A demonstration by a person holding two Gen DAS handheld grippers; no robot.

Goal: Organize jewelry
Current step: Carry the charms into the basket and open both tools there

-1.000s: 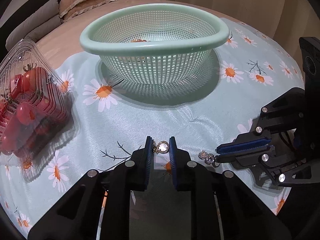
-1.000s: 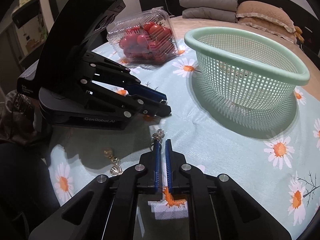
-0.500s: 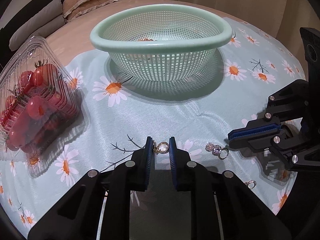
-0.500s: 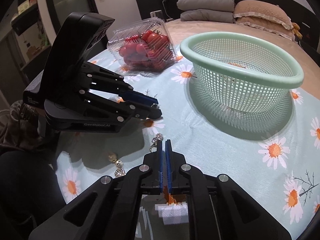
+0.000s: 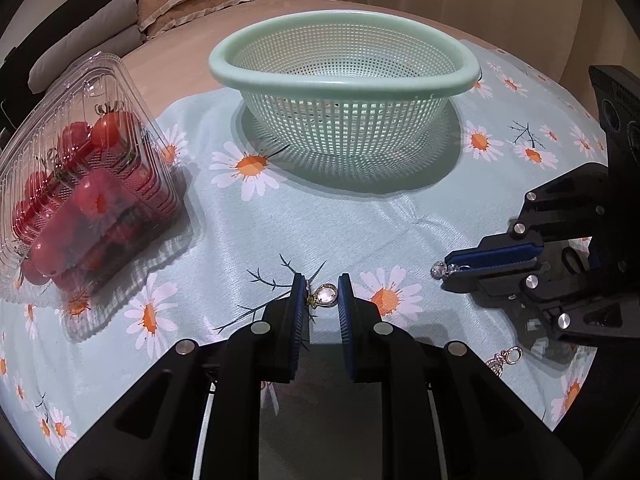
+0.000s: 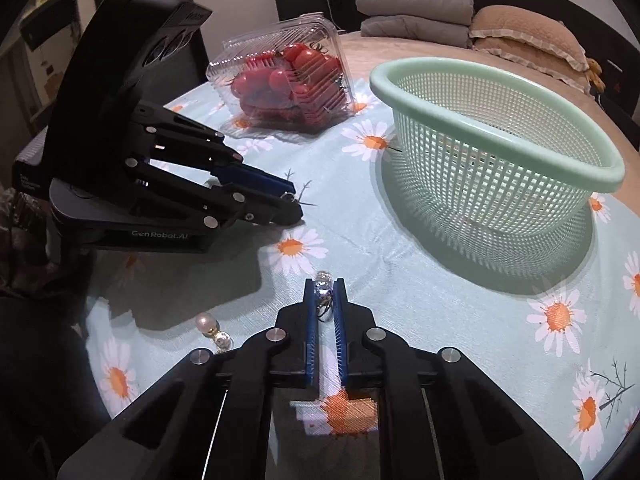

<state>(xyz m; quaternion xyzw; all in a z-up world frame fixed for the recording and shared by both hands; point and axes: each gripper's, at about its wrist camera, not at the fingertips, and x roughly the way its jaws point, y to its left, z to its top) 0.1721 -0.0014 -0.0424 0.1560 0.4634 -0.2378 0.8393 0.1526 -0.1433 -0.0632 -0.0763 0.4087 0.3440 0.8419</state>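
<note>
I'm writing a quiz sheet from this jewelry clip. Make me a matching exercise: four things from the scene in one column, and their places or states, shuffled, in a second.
Things:
1. gold-rimmed round pendant
2. sparkly crystal earring
3. pearl drop earring
4. mint-green plastic mesh basket

Places or states:
A. lying loose on the daisy-print tablecloth
B. between the fingers of the left gripper
C. standing upright beyond both grippers
D. pinched in the right gripper

Pairs: 1-B, 2-D, 3-A, 4-C
</note>
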